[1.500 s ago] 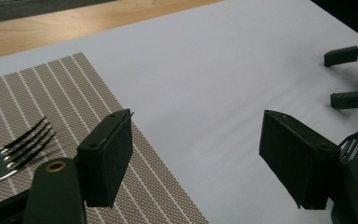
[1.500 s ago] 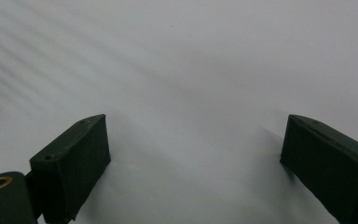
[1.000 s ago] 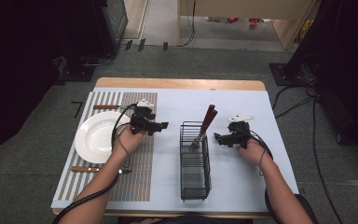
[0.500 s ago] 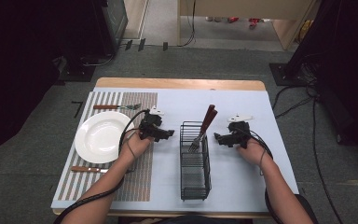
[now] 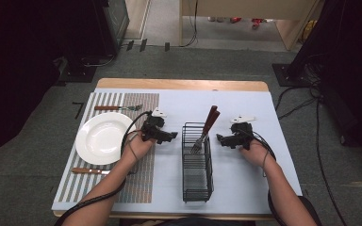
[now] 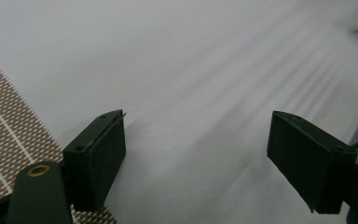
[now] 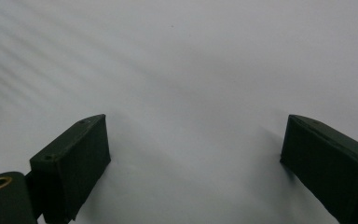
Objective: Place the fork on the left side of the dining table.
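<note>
A black wire basket stands mid-table with two brown-handled utensils leaning in its far end. My left gripper hovers just left of the basket, open and empty, over the white cover beside the striped placemat. In the left gripper view the left gripper has its jaws wide apart over bare white surface. My right gripper sits right of the basket, pointing toward it, also open. The right gripper holds nothing between its jaws in the right gripper view.
A white plate lies on the placemat. A fork lies beyond the plate and a knife in front of it, both brown-handled. Cables run across the floor beyond the table's far right corner.
My left gripper has moved rightward from the plate's edge toward the basket. The right gripper has stayed in place.
</note>
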Tool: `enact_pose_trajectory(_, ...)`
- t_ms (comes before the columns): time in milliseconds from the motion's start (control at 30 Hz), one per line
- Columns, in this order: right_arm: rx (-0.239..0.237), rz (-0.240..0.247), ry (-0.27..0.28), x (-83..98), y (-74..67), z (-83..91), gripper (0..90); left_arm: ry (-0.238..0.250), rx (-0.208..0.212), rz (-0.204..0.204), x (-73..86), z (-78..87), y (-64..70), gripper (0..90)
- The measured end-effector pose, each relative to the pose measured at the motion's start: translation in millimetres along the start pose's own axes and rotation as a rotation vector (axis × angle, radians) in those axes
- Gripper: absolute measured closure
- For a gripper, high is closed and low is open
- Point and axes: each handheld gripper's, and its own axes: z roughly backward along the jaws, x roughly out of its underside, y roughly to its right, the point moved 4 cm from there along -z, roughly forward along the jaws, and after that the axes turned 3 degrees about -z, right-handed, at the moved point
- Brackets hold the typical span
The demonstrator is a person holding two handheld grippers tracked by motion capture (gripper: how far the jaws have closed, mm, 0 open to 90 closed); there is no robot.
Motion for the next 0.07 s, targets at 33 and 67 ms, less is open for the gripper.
enact_pose_trajectory(33,0.000,0.000,0.000,0.0,0.0,0.0,7.2,0.000,0.001,0.002,-0.1,0.0,0.0,19.8)
enact_pose_trajectory(67,0.000,0.000,0.000,0.0,0.0,0.0,7.2,0.002,0.001,0.005,-0.3,-0.2,0.2,19.8)
